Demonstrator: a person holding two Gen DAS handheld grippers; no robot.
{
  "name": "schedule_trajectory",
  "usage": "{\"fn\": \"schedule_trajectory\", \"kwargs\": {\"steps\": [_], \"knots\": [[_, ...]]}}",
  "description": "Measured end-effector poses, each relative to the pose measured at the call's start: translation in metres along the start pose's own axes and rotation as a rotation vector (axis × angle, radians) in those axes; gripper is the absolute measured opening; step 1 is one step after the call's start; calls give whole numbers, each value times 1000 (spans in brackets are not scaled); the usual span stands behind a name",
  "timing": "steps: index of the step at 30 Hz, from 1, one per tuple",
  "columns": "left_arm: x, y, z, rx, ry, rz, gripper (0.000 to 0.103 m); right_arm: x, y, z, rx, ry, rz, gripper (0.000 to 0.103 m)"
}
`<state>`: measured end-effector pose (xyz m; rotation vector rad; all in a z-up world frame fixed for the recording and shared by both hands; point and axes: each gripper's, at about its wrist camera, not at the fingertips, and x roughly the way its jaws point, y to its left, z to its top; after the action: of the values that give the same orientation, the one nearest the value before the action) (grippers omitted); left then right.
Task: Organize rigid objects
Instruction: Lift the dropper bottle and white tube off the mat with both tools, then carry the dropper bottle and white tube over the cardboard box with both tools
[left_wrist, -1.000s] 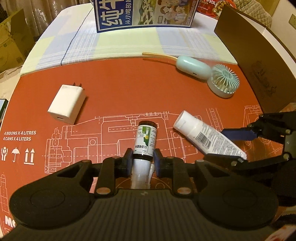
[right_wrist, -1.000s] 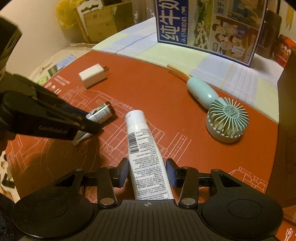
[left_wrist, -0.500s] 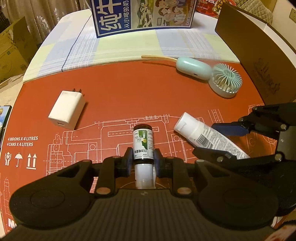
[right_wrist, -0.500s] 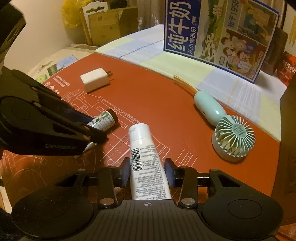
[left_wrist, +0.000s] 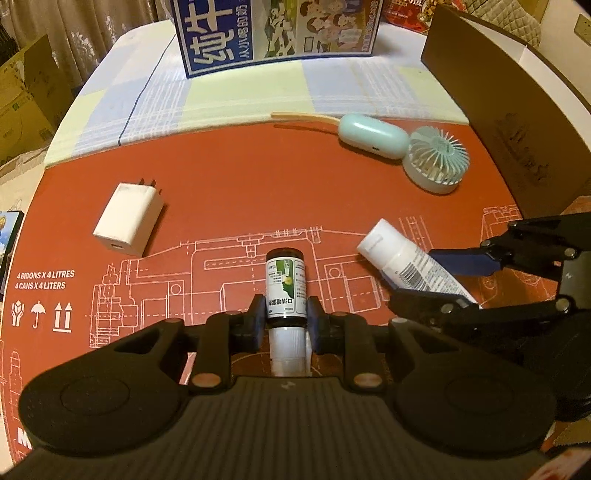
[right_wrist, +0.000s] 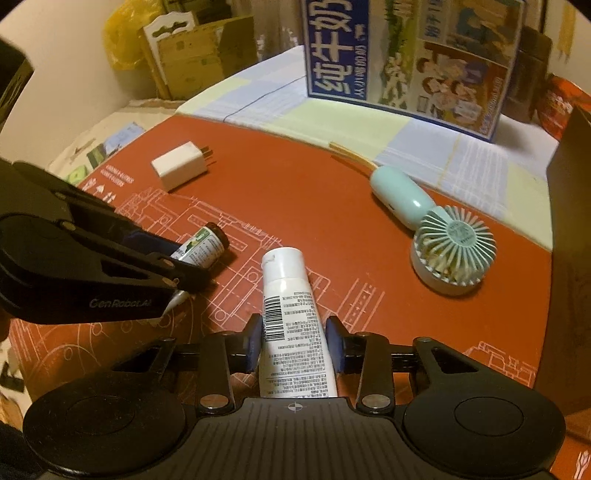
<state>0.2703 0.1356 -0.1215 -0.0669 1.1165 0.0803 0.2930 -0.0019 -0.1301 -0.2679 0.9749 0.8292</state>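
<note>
White USB charger: lying loose on the red printed mat, untouched. Small spray bottle: clamped in my left gripper, mid-mat, base pointing away from me. White tube: between the pads of my right gripper, whose jaws have just been closing onto it, cap end forward. Mint handheld fan: far right, untouched (strap trailing onto the checked cloth). Tally, as I judge it: two gripped, two waiting, none visibly put away.
</note>
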Motion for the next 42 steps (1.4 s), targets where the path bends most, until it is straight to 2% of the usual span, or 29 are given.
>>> {"fn": "schedule_trajectory", "kwargs": {"steps": [12,21,32,42], "knots": [[-35,-16,11,26,-69,-26,19,-46,-16,3,99,-66,12,33],[-65,-43,27,82,-138,-69,19,-87,-30,2,148,-124,5,33],[-86,-98,56,175,-213,-137,19,-139,-67,-1,204,-200,-41,33],[-90,-166,100,245,-272,-216,19,-191,-137,-3,295,-270,-134,33]]}}
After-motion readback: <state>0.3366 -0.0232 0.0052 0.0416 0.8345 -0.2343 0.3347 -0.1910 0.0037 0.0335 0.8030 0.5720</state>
